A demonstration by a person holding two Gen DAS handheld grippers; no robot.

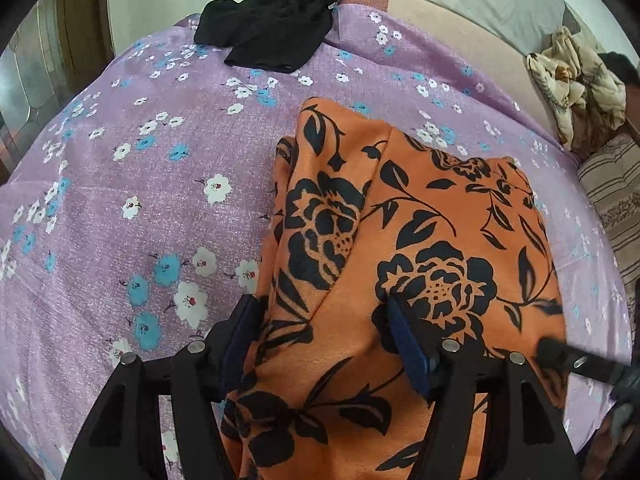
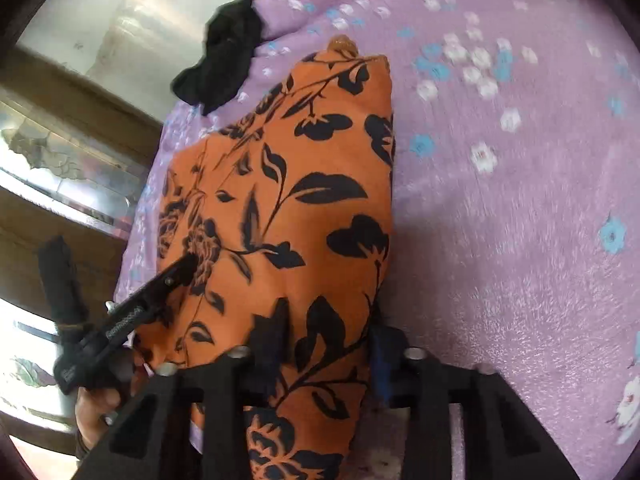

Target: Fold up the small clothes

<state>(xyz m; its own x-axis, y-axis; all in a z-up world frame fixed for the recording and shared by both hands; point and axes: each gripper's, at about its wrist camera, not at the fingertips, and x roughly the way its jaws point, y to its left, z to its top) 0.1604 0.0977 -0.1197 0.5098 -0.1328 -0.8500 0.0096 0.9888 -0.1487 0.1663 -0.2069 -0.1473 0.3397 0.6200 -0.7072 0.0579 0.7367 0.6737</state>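
Orange cloth printed with black flowers (image 1: 420, 240), smooth and partly folded, lies on the lilac floral bedsheet (image 1: 120, 200). Both the left gripper (image 1: 324, 344) and right gripper (image 2: 324, 352) straddle its near edge, jaws apart. Next, I judge: pinch, lift, fold over. A crumpled black garment (image 1: 268, 24) waits beyond.

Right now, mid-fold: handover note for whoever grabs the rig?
Left gripper: open, fingers straddling the orange floral garment.
Right gripper: also open around the same garment's near end.
Garment lies partly folded on the purple floral sheet.
Black garment sits crumpled at the far edge, untouched.
Left: finish the orange fold, then do the black one.
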